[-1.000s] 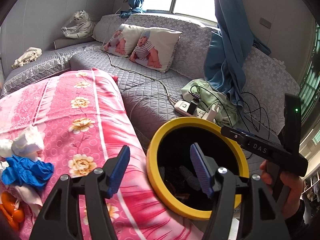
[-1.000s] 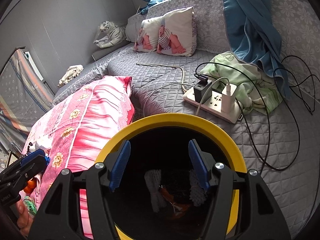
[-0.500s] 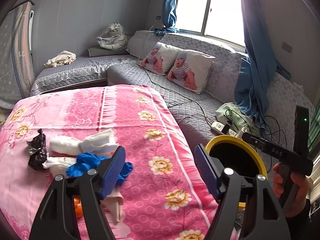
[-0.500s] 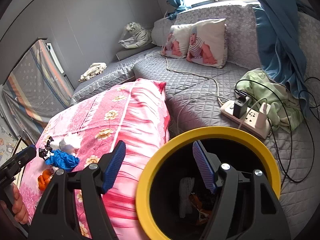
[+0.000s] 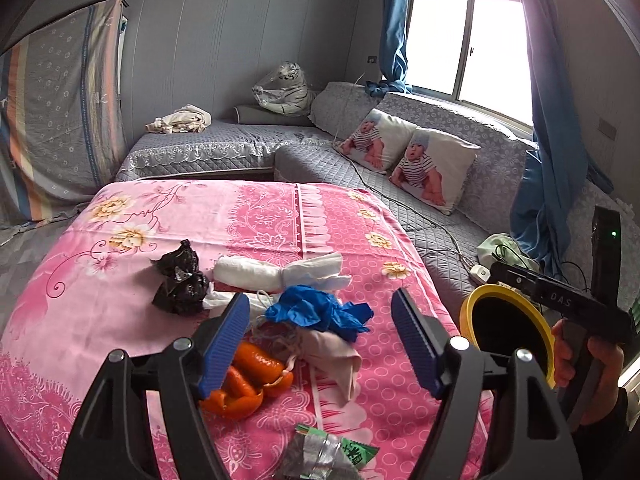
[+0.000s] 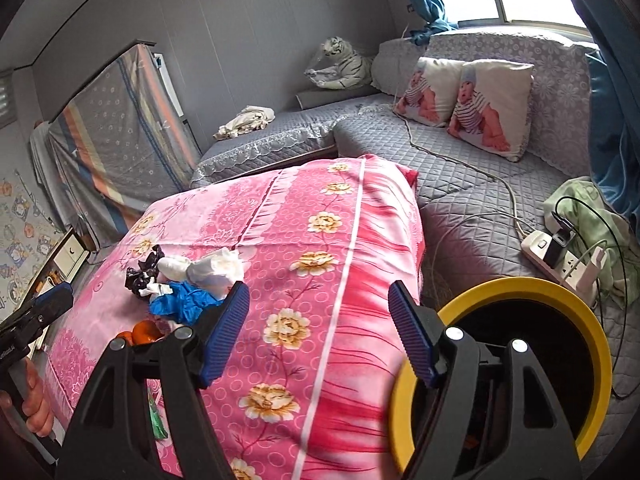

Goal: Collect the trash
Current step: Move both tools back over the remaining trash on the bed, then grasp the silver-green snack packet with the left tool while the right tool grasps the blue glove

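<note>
Trash (image 5: pixel 312 320) on the pink cloth (image 5: pixel 120 300) now fills my view, swung over from the yellow bin (image 6: pixel 560 292). Both my left gripper (image 5: pixel 320 340) and right gripper (image 6: pixel 318 330) have just been opening, nothing between them; next grab can start

A home living room: a grey quilted corner sofa (image 5: pixel 400 184) with baby-print cushions (image 5: pixel 432 168), a plush white tiger (image 5: pixel 286 88), blue curtains (image 5: pixel 552 120) at the window (image 5: pixel 464 40), and a pink floral cloth (image 5: pixel 248 216) covering a table.

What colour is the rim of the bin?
Yellow rim, black inside; the right wrist view shows it best.
</note>
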Demonstrator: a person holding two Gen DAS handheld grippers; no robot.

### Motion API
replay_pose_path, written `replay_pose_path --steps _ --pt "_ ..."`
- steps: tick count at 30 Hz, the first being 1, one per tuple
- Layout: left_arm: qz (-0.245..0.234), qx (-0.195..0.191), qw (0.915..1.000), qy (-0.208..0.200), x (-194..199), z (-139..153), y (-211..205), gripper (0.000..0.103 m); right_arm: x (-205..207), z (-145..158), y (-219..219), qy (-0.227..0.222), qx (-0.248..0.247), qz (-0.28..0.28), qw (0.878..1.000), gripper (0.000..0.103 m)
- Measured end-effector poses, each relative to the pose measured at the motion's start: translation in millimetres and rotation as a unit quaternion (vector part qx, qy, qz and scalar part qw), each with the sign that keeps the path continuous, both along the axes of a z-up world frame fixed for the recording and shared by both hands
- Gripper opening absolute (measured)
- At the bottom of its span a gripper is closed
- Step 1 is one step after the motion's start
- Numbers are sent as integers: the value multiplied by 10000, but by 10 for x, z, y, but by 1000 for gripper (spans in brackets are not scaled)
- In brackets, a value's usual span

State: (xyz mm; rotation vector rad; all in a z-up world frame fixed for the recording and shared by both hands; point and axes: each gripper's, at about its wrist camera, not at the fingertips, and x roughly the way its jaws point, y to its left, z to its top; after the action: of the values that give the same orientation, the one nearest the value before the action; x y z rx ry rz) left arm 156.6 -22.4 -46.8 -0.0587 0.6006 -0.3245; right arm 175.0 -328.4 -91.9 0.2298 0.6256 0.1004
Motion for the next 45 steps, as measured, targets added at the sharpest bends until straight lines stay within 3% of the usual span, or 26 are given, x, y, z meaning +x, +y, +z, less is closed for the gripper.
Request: replay_pose_path --steps 12,22,45 --pt "143 -143 9998 23 -378 -65 375 71 64 -25 493 95 -158 473 9987 71" --pt "34 -202 9996 206 -591 -250 386 71 121 -94 768 226 -248 692 9970 71" --pt "-431 -126 9941 984 -430 -977 43 72 746 -555 1429 793 -679 1442 9840 71"
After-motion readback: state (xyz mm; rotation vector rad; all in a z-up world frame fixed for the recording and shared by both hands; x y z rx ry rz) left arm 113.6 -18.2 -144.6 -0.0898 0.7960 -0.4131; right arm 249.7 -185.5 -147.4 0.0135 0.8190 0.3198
